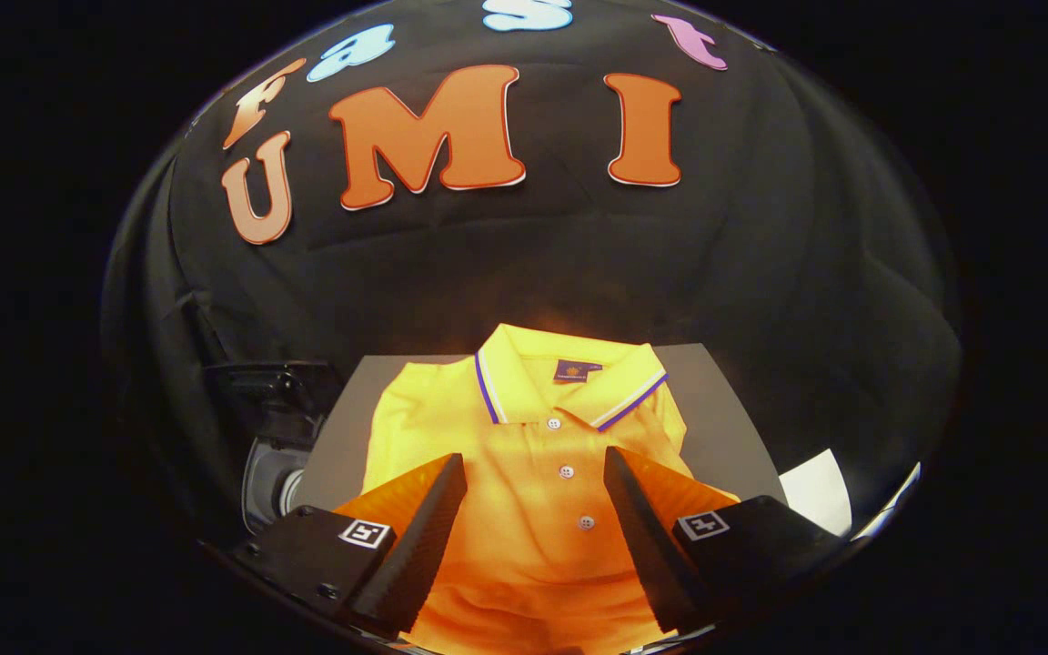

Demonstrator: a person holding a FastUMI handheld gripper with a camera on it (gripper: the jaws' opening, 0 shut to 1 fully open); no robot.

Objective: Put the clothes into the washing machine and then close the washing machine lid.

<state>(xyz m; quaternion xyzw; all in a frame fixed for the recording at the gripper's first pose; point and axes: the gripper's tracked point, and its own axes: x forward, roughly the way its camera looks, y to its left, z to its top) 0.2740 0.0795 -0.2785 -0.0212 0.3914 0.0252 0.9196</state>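
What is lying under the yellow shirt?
A flat grey board lies under the shirt; its bare margins show on both sides. The shirt covers the board's middle. The open tongs hover over the shirt, not gripping.

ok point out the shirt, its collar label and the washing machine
shirt [533, 473], gripper view, button placket between the open fingers
collar label [571, 369], gripper view, dark patch inside the collar
washing machine [271, 473], gripper view, round opening beside the shirt
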